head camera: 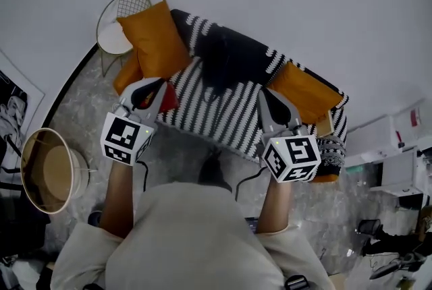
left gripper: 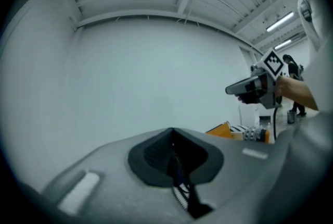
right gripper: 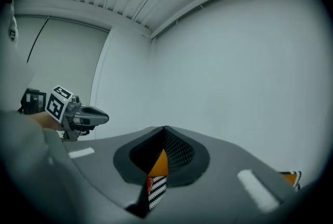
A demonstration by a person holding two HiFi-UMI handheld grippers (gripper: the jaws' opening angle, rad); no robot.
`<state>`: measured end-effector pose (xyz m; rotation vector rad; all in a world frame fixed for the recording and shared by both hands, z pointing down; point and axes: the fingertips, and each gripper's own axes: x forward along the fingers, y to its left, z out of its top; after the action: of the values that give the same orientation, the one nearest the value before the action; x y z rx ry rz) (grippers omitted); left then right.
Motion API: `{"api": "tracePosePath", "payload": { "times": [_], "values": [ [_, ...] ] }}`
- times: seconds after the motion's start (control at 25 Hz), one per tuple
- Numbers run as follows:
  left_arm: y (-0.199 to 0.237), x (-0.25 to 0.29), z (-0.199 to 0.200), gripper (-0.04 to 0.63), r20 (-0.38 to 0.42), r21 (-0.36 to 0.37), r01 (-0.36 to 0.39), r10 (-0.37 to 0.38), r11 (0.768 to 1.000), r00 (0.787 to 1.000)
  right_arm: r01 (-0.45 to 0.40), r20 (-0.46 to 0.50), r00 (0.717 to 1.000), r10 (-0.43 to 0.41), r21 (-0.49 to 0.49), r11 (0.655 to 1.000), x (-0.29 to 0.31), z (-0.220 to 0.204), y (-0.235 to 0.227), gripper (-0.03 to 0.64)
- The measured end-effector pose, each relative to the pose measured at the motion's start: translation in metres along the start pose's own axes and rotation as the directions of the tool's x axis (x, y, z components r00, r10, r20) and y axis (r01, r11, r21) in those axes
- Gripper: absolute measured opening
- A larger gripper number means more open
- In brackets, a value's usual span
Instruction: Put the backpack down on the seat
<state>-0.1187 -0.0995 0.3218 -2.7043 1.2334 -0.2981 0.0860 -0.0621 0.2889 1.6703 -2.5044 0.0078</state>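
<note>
The black backpack (head camera: pixel 226 59) rests on the sofa seat (head camera: pixel 216 113), leaning on the backrest, over a black-and-white striped blanket. Neither gripper touches it. Both are raised in front of the sofa, nearer to me than the backpack. My left gripper (head camera: pixel 159 83) is shut and empty, and only a thin slit shows between its jaws (left gripper: pixel 173 133). My right gripper (head camera: pixel 264 93) is also shut with nothing in it (right gripper: pixel 164 130). Each gripper view looks at the white wall and ceiling. The right gripper (left gripper: pixel 251 87) shows in the left gripper view, and the left gripper (right gripper: pixel 83 113) in the right gripper view.
Orange cushions (head camera: pixel 156 36) (head camera: pixel 305 90) lie at both ends of the sofa. A wire chair (head camera: pixel 120 17) stands at its left end and a round wicker basket (head camera: pixel 47 170) on the floor to the left. White shelving (head camera: pixel 398 154) stands at the right.
</note>
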Motion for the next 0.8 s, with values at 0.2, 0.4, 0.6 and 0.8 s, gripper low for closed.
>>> {"api": "tracePosePath", "payload": {
  "times": [0.2,0.4,0.6,0.8],
  "values": [
    [-0.014,-0.002,0.015,0.005,0.012,0.020,0.016,-0.017,1.000,1.000,0.005,0.005,1.000,-0.005,-0.031,1.000,-0.015,0.004,0.003,0.006],
    [-0.025,-0.006,0.024,0.005,0.020,0.033,0.029,-0.030,0.999,0.999,0.002,-0.001,1.000,-0.003,-0.023,1.000,-0.021,0.001,0.002,0.006],
    [-0.025,-0.014,0.020,0.005,0.015,0.035,0.019,-0.019,0.999,1.000,-0.007,0.003,1.000,0.007,-0.016,1.000,-0.021,-0.001,0.006,0.006],
    [-0.025,-0.016,0.016,0.005,0.004,0.026,0.018,-0.018,1.000,1.000,-0.015,-0.003,1.000,0.015,-0.012,1.000,-0.019,-0.003,0.009,0.006]
  ]
}}
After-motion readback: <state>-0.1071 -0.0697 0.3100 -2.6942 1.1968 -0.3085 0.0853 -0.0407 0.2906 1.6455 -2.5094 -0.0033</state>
